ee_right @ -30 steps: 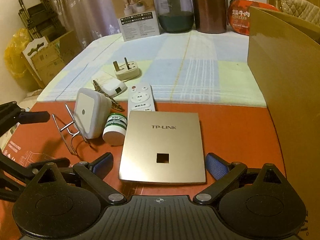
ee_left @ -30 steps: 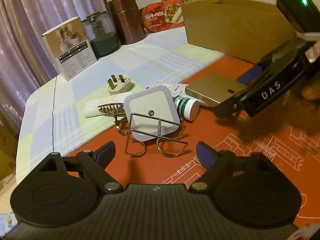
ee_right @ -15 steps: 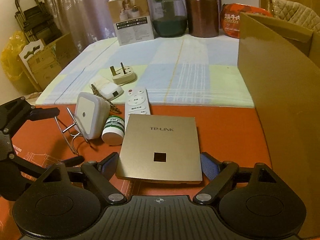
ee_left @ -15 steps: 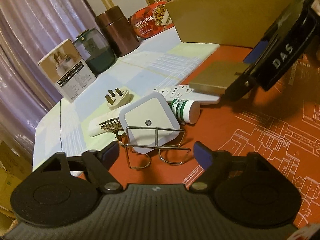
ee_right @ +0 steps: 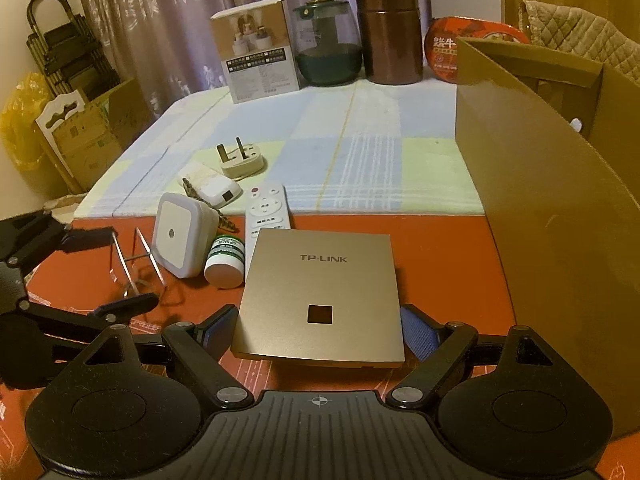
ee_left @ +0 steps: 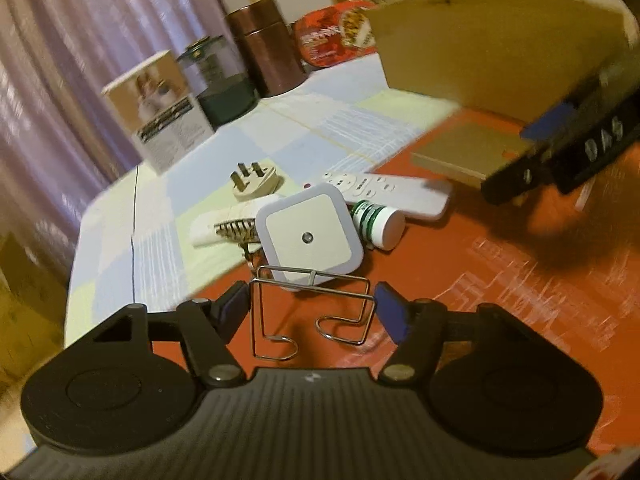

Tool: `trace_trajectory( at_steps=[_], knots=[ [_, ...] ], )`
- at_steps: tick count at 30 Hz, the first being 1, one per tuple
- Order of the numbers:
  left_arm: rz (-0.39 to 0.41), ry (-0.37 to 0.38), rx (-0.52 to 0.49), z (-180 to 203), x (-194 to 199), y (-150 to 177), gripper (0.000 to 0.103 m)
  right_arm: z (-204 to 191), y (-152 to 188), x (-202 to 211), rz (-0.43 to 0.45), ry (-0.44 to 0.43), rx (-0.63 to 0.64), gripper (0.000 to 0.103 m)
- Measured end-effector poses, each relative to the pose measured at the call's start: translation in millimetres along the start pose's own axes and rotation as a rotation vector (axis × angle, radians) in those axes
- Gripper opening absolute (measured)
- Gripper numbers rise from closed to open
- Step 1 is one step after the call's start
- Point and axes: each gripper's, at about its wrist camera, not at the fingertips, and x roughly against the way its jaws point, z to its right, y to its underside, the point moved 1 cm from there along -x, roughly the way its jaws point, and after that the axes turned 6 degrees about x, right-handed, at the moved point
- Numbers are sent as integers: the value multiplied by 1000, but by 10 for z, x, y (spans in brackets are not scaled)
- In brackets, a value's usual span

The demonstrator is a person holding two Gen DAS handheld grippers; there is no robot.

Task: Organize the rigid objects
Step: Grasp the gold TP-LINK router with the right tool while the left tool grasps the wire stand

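Note:
My left gripper (ee_left: 312,312) is open, its blue pads on either side of a bent wire rack (ee_left: 312,312) on the red mat. Behind the rack stands a white square night light (ee_left: 310,236), with a green-labelled jar (ee_left: 380,222), a white remote (ee_left: 384,192), a hair clip (ee_left: 236,230) and a plug adapter (ee_left: 256,180) close by. My right gripper (ee_right: 318,330) is open, its pads flanking the near end of a gold TP-LINK panel (ee_right: 320,296); whether they touch it I cannot tell. The wire rack (ee_right: 132,256) and night light (ee_right: 182,236) lie to its left.
An open cardboard box (ee_right: 552,208) stands at the right on the red mat (ee_right: 440,264). At the table's far edge stand a white product box (ee_right: 258,64), a glass jar (ee_right: 328,44), a brown canister (ee_right: 392,32) and a red tin (ee_right: 452,48).
My left gripper has moved forward so the wire rack now sits between its pads. My right gripper has advanced so its pads flank the gold panel's near end.

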Motion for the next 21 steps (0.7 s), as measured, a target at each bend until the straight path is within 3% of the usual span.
trace_trajectory(
  at_steps=[7,21],
  knots=[
    [-16,39,202,-74,241,-28,65,-48,75,225,24,-6,-6,83],
    [47,-48,472,-8,900,-137,64,-149,65,779,162,38,31,83]
  ],
)
